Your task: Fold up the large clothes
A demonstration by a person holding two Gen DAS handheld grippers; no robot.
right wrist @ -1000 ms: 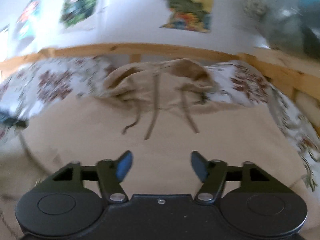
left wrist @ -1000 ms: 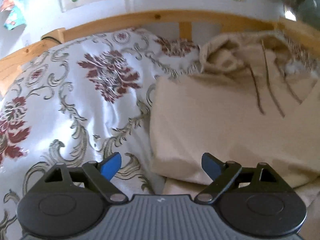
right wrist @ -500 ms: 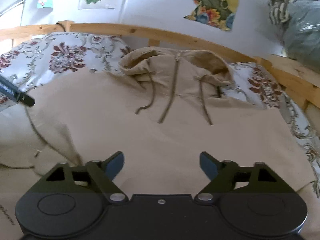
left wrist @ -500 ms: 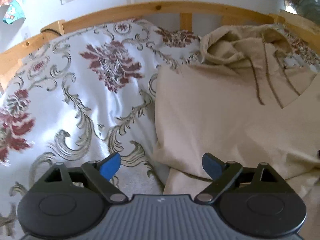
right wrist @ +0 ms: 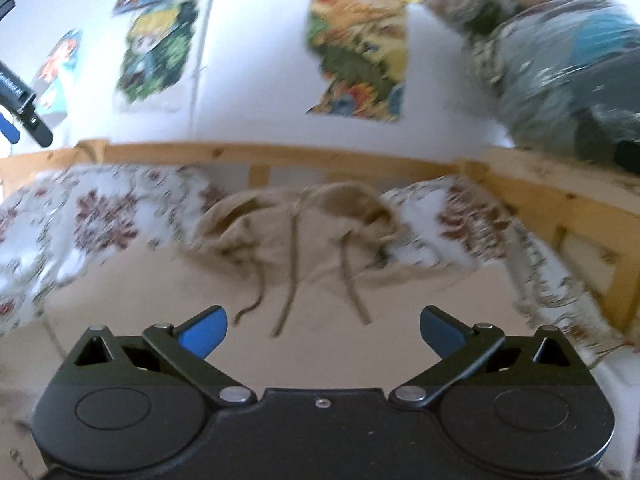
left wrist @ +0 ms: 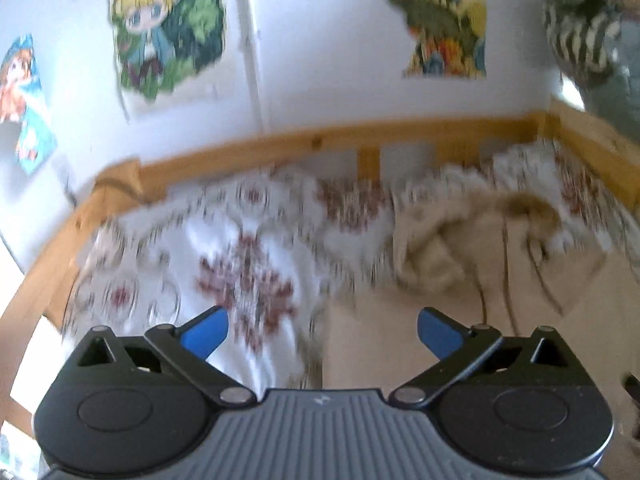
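Note:
A beige hoodie (right wrist: 304,280) lies flat on the bed, hood toward the wooden rail, drawstrings trailing toward me. In the left wrist view the hoodie (left wrist: 500,300) fills the right half, blurred by motion. My left gripper (left wrist: 322,332) is open and empty, held above the hoodie's left edge and the floral sheet. My right gripper (right wrist: 323,332) is open and empty, raised above the hoodie's body. The left gripper's black body (right wrist: 20,100) shows at the right wrist view's far left edge.
A floral bedsheet (left wrist: 224,264) covers the bed. A wooden bed rail (right wrist: 280,156) runs along the back and right side. Posters (left wrist: 168,28) hang on the white wall. A bundle of bagged bedding (right wrist: 560,72) sits at the upper right.
Both grippers have lifted and tilted up from the hoodie, so the wall and posters now fill the upper views. Both stay open and empty. The hoodie lies as before.

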